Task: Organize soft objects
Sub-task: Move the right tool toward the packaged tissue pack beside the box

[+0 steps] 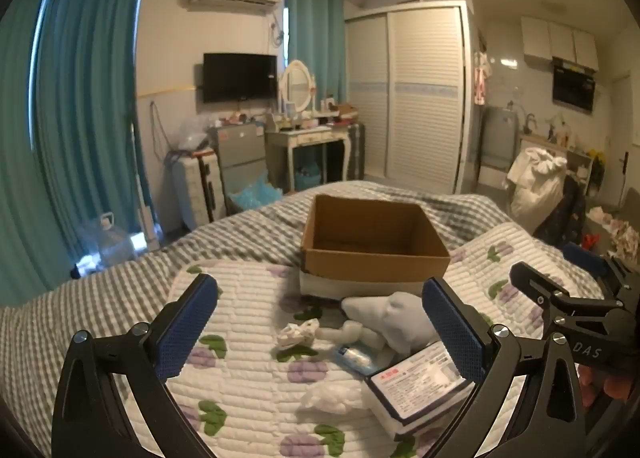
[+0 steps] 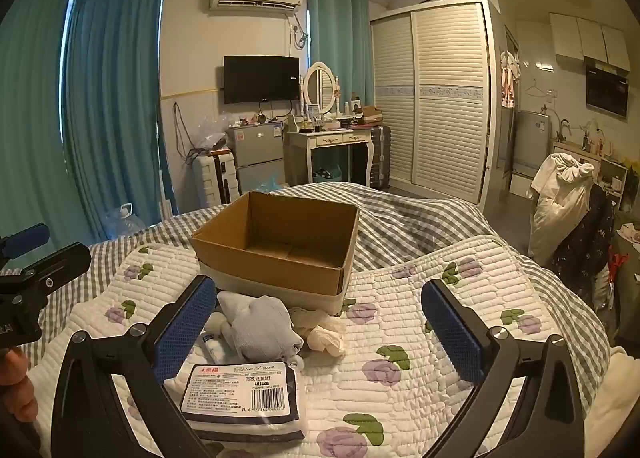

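An empty cardboard box stands on the bed. In front of it lie a grey plush toy, a pack of tissue paper, a cream cloth bundle, a small crumpled white cloth, a crumpled white piece and a small blue-white packet. My left gripper is open above these items, holding nothing. My right gripper is open and empty, with the plush and tissue pack by its left finger.
The bed has a white quilt with purple flowers over a grey checked blanket. Beyond the bed stand a suitcase, a small fridge, a dressing table and a wardrobe. A clothes pile sits at the right.
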A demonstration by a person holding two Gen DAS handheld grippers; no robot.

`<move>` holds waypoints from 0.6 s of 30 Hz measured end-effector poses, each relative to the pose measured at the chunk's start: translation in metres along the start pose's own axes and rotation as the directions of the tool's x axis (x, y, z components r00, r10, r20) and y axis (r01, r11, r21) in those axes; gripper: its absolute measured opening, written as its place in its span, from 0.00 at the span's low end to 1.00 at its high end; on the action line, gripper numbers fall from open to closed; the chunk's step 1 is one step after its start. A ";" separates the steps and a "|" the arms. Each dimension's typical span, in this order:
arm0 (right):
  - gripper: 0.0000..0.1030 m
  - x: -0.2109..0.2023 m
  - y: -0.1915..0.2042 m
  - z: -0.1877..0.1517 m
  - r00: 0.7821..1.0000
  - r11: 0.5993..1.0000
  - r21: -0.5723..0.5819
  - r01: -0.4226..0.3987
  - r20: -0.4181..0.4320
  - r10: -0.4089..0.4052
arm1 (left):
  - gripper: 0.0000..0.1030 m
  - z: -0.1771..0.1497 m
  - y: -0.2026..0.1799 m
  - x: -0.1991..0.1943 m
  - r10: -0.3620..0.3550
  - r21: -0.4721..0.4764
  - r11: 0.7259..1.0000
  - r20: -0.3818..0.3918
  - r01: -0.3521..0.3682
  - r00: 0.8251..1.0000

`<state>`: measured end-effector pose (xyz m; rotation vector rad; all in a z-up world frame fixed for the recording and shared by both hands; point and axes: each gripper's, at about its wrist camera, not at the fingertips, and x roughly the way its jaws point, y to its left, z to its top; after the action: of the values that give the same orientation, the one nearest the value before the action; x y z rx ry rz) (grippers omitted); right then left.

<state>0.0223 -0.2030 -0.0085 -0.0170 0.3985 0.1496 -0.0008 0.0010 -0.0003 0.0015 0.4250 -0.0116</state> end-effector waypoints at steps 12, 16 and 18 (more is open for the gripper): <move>1.00 0.000 0.000 0.000 1.000 1.000 0.000 -0.001 0.000 0.001 | 1.00 -0.001 0.001 0.001 0.010 0.006 1.000 0.002 -0.010 1.000; 1.00 0.000 0.000 0.000 1.000 1.000 0.000 0.000 -0.001 0.000 | 1.00 -0.002 0.001 0.002 0.008 0.011 1.000 -0.002 -0.008 1.000; 1.00 0.000 0.001 0.000 1.000 1.000 0.000 0.000 0.000 0.000 | 1.00 -0.002 0.001 0.002 0.006 0.011 1.000 -0.002 -0.006 1.000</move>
<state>0.0220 -0.2025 -0.0088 -0.0169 0.3982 0.1496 -0.0002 0.0017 -0.0029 0.0132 0.4273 -0.0074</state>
